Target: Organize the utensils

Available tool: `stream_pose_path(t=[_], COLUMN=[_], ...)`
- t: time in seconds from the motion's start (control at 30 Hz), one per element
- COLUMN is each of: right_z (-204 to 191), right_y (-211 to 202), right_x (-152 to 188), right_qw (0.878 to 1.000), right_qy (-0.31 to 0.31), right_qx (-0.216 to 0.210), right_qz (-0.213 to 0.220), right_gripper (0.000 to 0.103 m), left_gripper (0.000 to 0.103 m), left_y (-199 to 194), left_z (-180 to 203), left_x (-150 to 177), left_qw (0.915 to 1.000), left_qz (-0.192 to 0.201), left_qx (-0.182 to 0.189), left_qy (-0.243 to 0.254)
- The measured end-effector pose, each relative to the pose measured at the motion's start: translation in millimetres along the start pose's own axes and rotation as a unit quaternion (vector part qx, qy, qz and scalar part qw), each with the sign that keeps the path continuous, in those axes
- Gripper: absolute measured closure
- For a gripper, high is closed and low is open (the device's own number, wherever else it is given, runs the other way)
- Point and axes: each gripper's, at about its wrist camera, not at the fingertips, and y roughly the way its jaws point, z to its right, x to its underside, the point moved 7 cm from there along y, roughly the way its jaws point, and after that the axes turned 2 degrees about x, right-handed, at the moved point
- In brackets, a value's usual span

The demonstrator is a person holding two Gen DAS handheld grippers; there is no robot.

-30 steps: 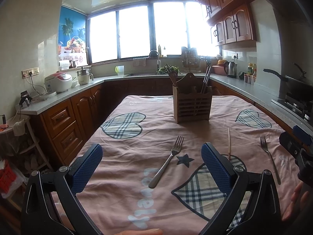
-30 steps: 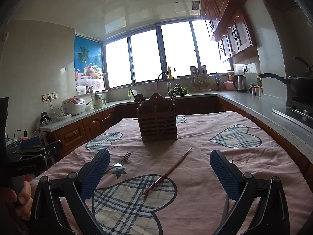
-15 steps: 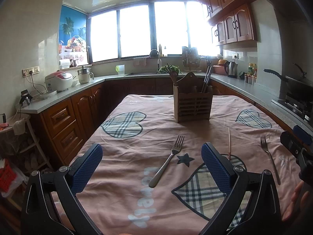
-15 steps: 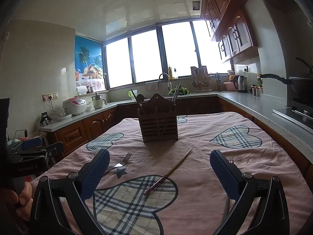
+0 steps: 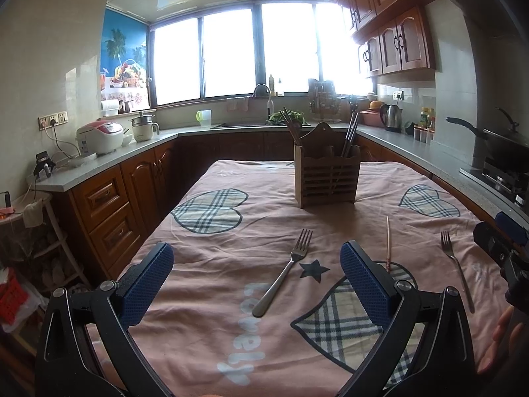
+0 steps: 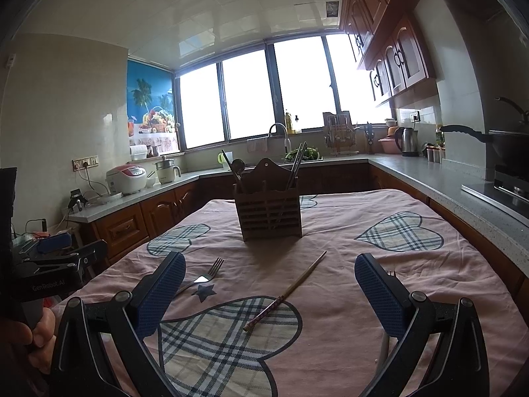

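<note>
Nearest: left gripper (image 5: 256, 281), blue textured pads spread wide, nothing between them, hovering over the near edge of the pink tablecloth with plaid hearts (image 5: 231, 241). Right gripper (image 6: 269, 294) likewise released, jaws wide apart and empty, off to the right of the left one

Just past the left gripper lies a silver metal fork (image 5: 284, 271), handle near-left, tines far-right, flat on the cloth beside a small dark star print. Right of it a thin wooden chopstick with a dark patterned end (image 6: 286, 291) lies diagonal on a plaid heart, between the right gripper's fingers in its own view. Further right a second silver fork (image 5: 456, 268), mostly hidden behind the right finger in the right wrist view

Far, mid-table: brown slatted wooden utensil holder (image 5: 325, 178), upright, already holding dark chopsticks and a ladle-like piece; which compartment, can't tell

Step, by my read: pre-grasp, nothing picked up, three loose pieces left to stow. Next move likely calls for lowering a gripper over one piece, closing across its thin shaft tight to the cloth, then lifting and tipping it upright into the holder. Flat thin metal on soft cloth, could slip
</note>
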Motion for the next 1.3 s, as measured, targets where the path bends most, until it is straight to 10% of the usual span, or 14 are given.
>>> stream_pose_path(t=[1.3], right_z=[1.4], right_y=[-2.0], right_x=[-5.0], right_qw=[1.000], right_qy=[0.005], right_qx=[-0.001], right_qz=[0.000], right_gripper=[0.000], left_gripper=[0.000], left_y=[0.8], left_z=[6.8], left_x=[-5.1], left_qw=[0.9999], left_qz=[-0.002], left_qx=[0.011], left_qy=[0.007])
